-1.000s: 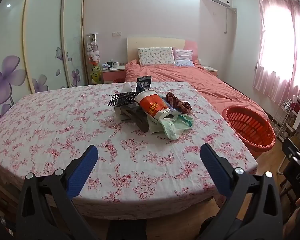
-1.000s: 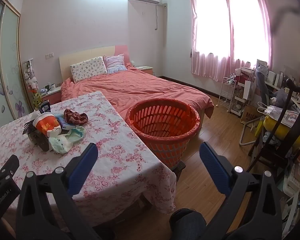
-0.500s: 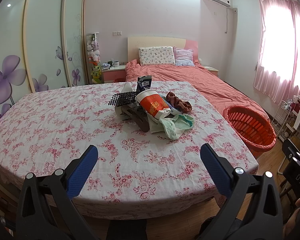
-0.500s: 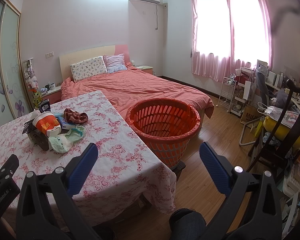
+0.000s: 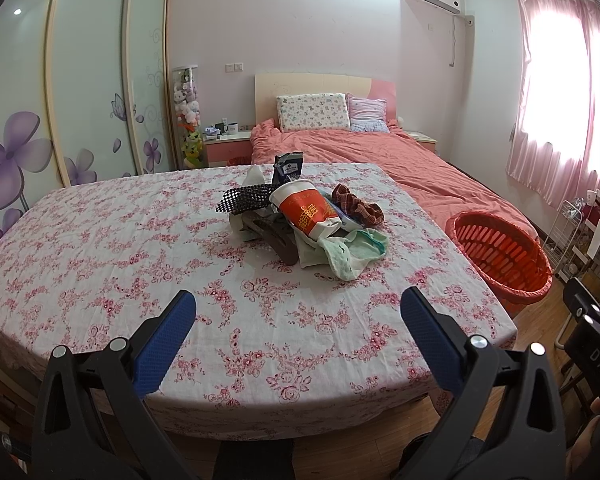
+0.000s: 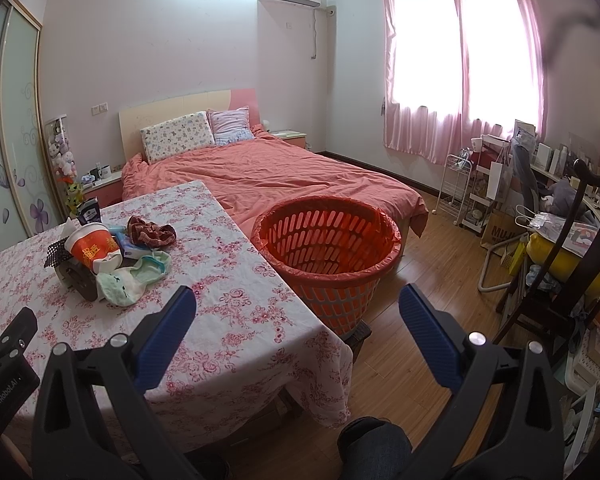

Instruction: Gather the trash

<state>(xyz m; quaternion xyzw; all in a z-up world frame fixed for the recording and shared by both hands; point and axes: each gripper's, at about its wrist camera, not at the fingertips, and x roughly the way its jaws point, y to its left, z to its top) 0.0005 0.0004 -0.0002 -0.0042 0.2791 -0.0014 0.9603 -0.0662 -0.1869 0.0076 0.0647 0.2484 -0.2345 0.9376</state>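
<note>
Nothing is picked up yet: the trash pile (image 5: 300,220) sits mid surface (image 5: 100,248), the orange basket (image 6: 328,256) looks empty, and both grippers' fingers (image 5: 164,340) are open.

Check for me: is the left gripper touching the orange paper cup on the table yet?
Apart. The left wrist view shows the left gripper open, with bare tablecloth between its fingertips and the orange paper cup.

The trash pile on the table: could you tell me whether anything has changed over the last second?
Almost nothing changed. The trash pile and the orange basket sit where they were. The left hand-held gripper and the right hand-held gripper stay open and empty.
</note>
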